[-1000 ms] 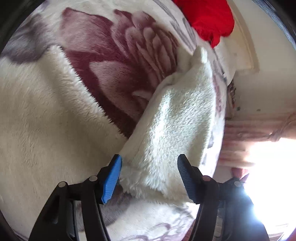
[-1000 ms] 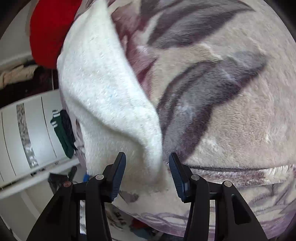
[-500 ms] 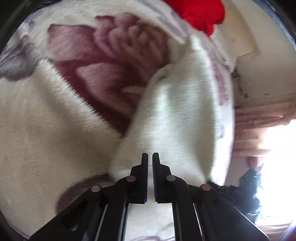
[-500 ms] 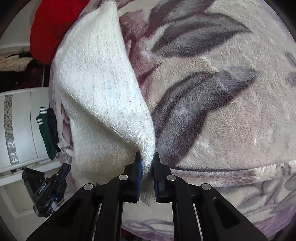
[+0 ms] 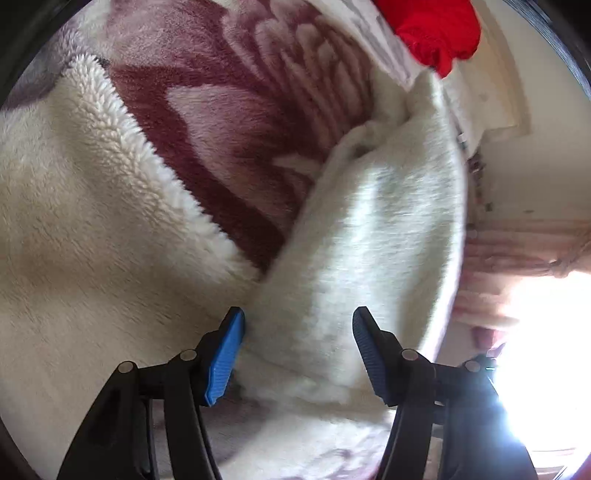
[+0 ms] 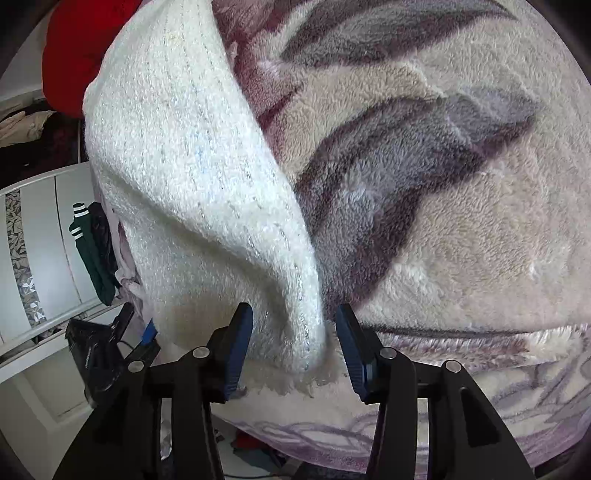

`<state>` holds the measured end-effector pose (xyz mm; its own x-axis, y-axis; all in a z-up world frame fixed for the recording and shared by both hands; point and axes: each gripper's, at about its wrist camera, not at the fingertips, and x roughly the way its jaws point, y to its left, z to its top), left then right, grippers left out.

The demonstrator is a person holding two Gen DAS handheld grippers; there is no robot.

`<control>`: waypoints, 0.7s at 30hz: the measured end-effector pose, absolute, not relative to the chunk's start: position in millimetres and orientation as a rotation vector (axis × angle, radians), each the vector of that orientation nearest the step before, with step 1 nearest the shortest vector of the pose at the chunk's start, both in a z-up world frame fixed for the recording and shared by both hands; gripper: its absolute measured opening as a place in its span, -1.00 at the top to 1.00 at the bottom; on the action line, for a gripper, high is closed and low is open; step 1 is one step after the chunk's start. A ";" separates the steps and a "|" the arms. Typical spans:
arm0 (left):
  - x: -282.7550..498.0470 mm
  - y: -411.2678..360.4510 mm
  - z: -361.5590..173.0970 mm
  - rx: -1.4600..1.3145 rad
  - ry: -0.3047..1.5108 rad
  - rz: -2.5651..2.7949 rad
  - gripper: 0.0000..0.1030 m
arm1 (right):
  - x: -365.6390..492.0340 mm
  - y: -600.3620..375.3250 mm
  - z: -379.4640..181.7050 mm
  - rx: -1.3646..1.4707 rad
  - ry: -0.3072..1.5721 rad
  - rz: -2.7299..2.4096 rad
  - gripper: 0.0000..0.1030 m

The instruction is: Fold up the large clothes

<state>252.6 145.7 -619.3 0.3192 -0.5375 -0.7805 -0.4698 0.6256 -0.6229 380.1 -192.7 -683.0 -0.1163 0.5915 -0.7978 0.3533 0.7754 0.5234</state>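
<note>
A white fluffy knit garment lies folded on a plush floral blanket; in the right wrist view the garment forms a raised fold over the blanket. My left gripper is open, its blue pads either side of the garment's near edge. My right gripper is open, its jaws astride the garment's folded corner, not pinching it.
A red cloth lies at the far end of the bed, also seen in the right wrist view. White cabinet doors with a dark green garment hanging stand to the left. A bright window glares at right.
Both grippers were open a second ago, shut on the garment's edge half a second ago, and have now opened again, letting the garment rest on the blanket.
</note>
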 end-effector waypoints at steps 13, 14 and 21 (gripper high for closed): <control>250.4 118.8 -593.7 -0.890 1.215 -0.105 0.67 | 363.9 -169.4 -677.4 0.732 1.623 0.207 0.67; 249.3 116.0 -586.4 -0.890 1.197 -0.113 0.69 | 361.6 -169.7 -673.3 0.743 1.611 0.197 0.69; 228.5 116.5 -583.1 -0.918 1.219 -0.080 0.70 | 349.6 -187.2 -645.4 0.786 1.575 0.185 0.74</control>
